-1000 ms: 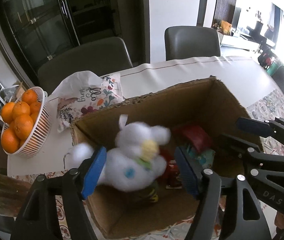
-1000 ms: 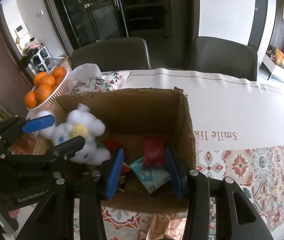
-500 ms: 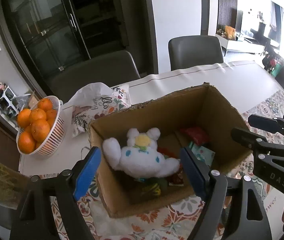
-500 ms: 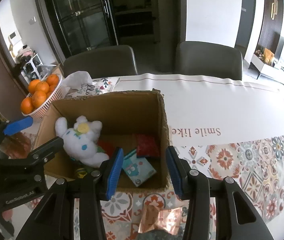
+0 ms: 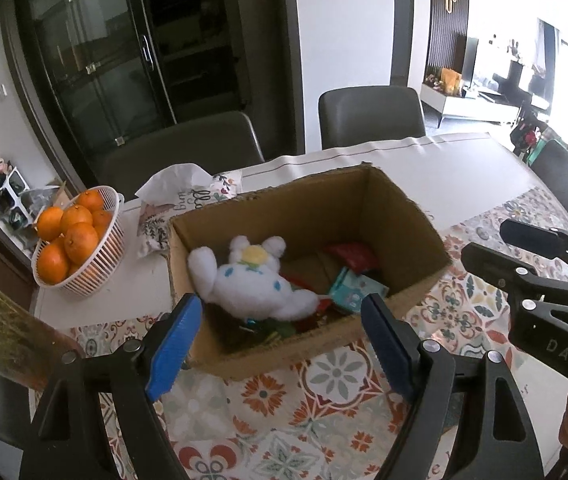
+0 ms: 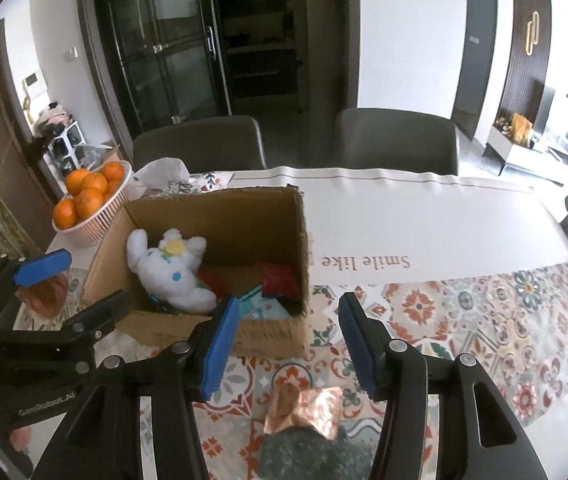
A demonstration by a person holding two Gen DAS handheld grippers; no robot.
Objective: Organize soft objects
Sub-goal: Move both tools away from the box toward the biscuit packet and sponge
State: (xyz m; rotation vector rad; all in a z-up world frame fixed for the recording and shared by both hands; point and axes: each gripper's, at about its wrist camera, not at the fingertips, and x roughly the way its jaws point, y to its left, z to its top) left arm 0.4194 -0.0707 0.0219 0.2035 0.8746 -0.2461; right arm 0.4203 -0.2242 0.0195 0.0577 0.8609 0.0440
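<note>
Right now I see the white plush point(image 5: 258, 284) lying inside the cardboard box point(image 5: 400, 216), against its left side, face up with a yellow patch on its head. Beside it on the box floor sit a teal packet point(image 5: 354, 290) and a red pouch point(image 5: 354, 254); other small bits under the plush are too dark to tell.

My left gripper point(image 5: 282, 338) hangs above the box's near edge, jaws spread wide with nothing between the blue pads. My right gripper point(image 6: 288, 342) is just right of the box's near corner; its jaws are opening and hold nothing. Below it on the patterned cloth point(image 6: 484, 320) lies a dark soft thing with a copper foil top point(image 6: 308, 408), partly cut off by the view's bottom.

The box stands on the table point(image 6: 424, 220). Behind it lies a floral tissue pack point(image 5: 188, 200), and to its left a white basket point(image 5: 84, 272) of oranges point(image 5: 80, 242). Two grey chairs point(image 6: 396, 140) stand at the far side.
</note>
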